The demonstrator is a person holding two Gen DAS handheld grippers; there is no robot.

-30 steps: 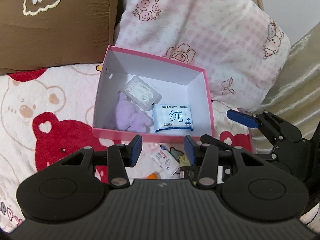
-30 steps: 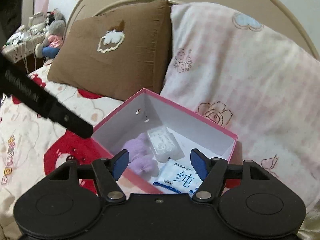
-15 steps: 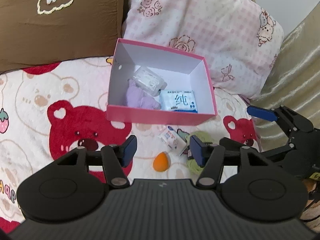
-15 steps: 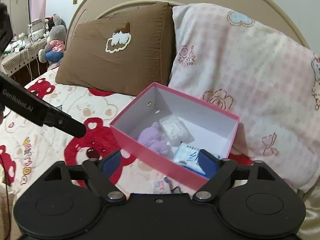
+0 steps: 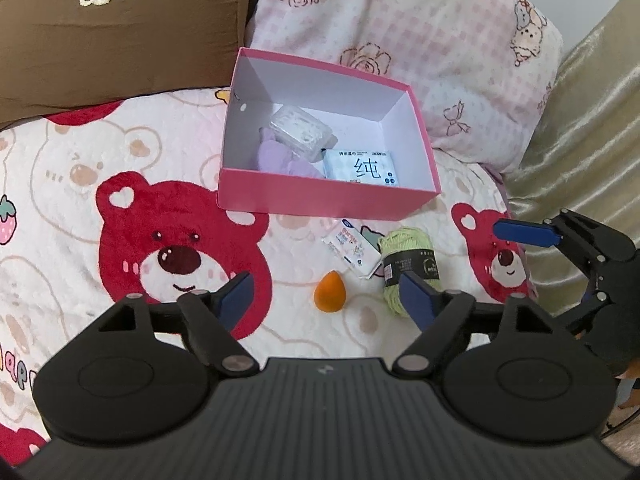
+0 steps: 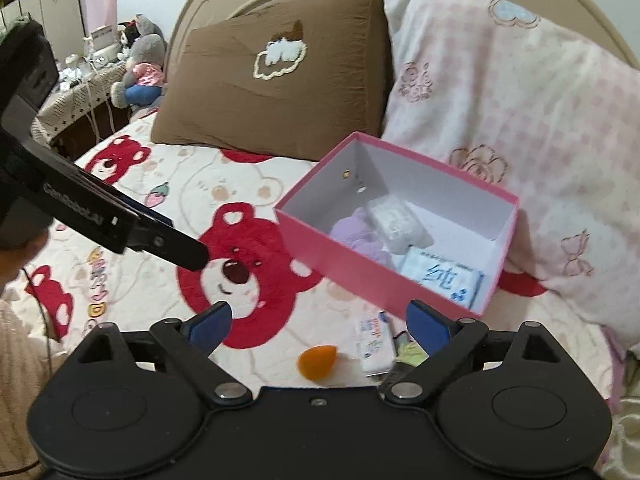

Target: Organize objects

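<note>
The pink box (image 5: 326,196) sits on your bear-print blanket (image 5: 80,160), its far side against the pink checked pillow (image 5: 400,20). Inside it, note three items: a clear plastic case (image 5: 300,130) resting partly on a purple plush (image 5: 280,158), and to their right a white wipes pack (image 5: 358,168) lying flat on the floor of the box.

In front of the box, on the blanket, you have three loose items. The small white sachet (image 5: 352,250) lies nearest the box wall and touches the green yarn ball (image 5: 408,264) on its right. The orange sponge (image 5: 330,292) stands apart, to the left of both.

Your left gripper (image 5: 326,294) is empty; its jaws are opening, with the sponge seen between them but apparently well below the pads. Your right gripper (image 6: 318,326) is spread wide and holds nothing.

A brown pillow (image 6: 280,72) lies left of the checked one. Stuffed toys (image 6: 140,68) sit on a side table; detail there is unclear.
</note>
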